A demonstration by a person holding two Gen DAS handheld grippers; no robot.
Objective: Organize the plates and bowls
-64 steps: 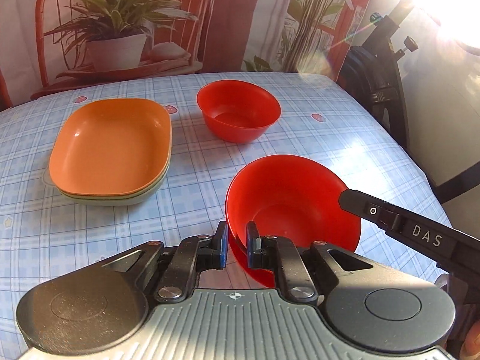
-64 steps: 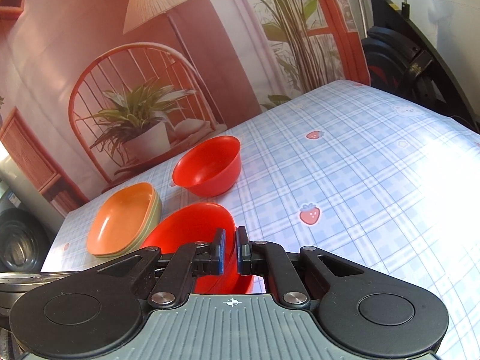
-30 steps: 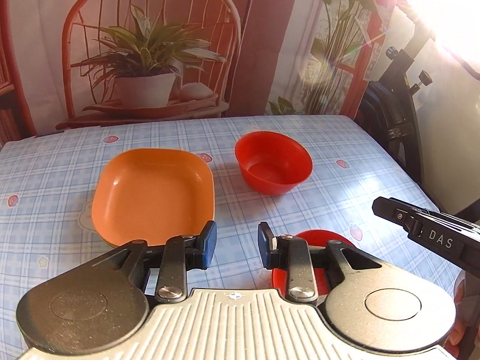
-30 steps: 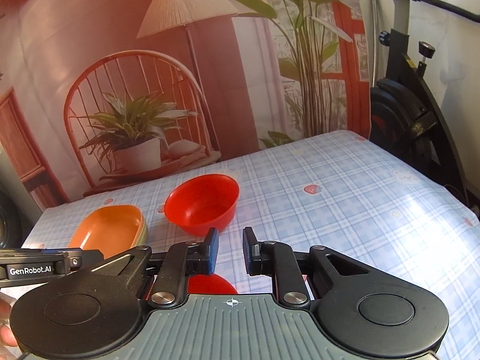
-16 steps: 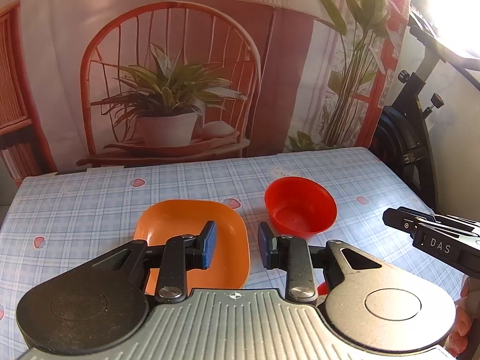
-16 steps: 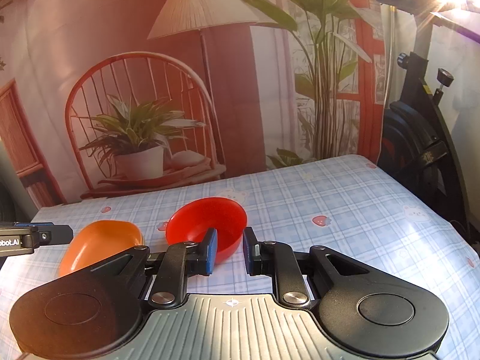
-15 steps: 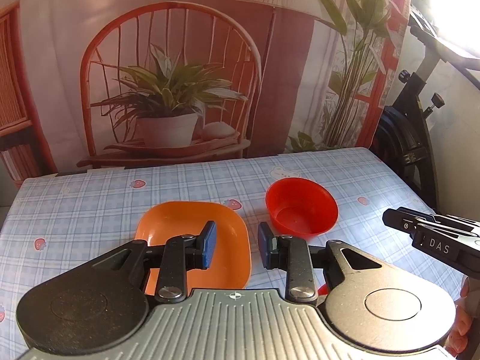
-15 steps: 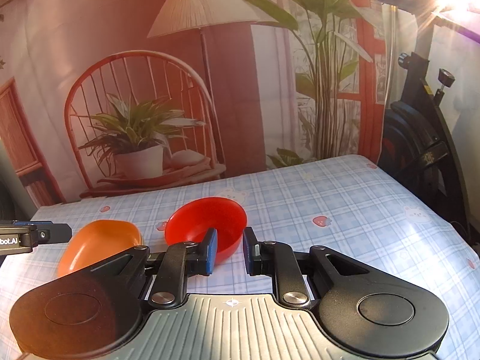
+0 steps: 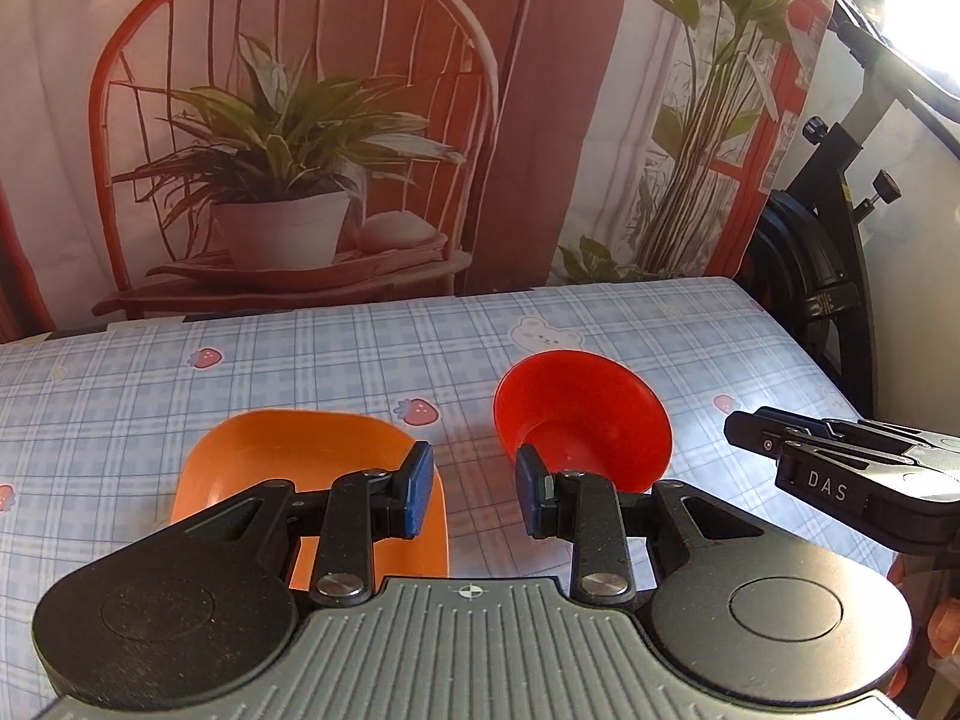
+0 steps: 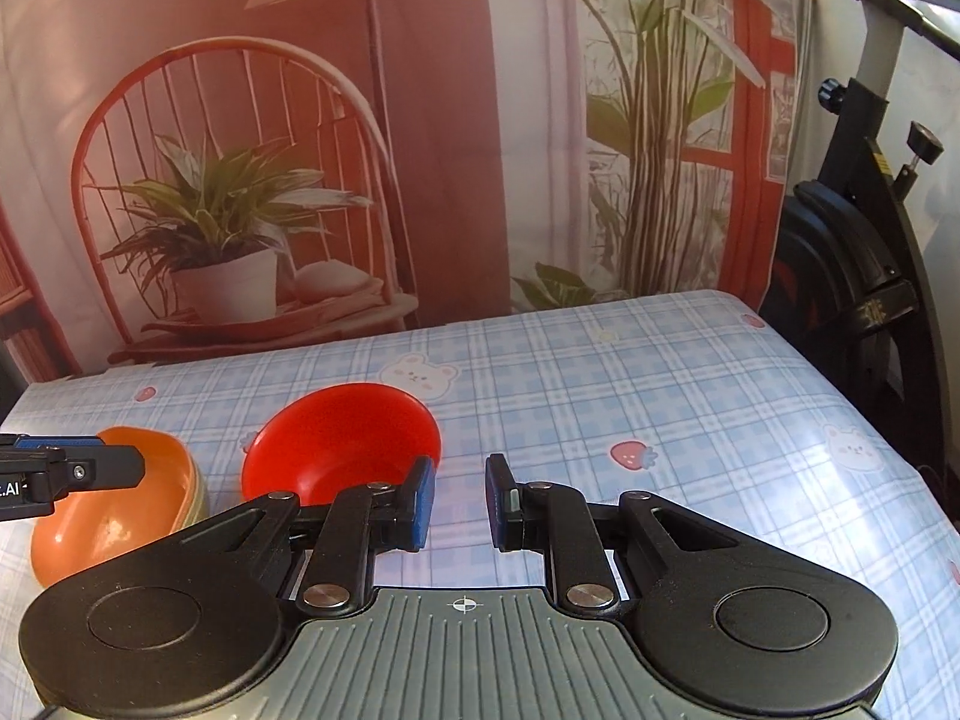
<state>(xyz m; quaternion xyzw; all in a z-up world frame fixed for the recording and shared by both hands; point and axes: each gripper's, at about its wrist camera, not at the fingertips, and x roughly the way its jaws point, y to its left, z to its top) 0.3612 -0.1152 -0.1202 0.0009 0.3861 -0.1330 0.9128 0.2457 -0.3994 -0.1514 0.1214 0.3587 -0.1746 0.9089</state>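
A red bowl (image 9: pixel 582 414) stands on the checked tablecloth (image 9: pixel 300 372), also in the right wrist view (image 10: pixel 342 438). Left of it lies an orange plate (image 9: pixel 288 456) on top of a pale one; the stack shows in the right wrist view (image 10: pixel 114 510). My left gripper (image 9: pixel 471 495) is open and empty, held above the table in front of plate and bowl. My right gripper (image 10: pixel 456 504) is open and empty, to the right of the bowl. The second red bowl, near the front, is hidden behind the gripper bodies.
A printed backdrop of a chair and plants (image 9: pixel 288 180) hangs behind the table. An exercise bike (image 10: pixel 870 276) stands by the table's right edge (image 10: pixel 852 408). The right gripper's finger (image 9: pixel 840 462) reaches in from the right in the left wrist view.
Both grippers let go of the near red bowl, opened and pulled up and back. The bowl dropped out of sight under the gripper bodies; the far bowl and plates now sit lower in view.
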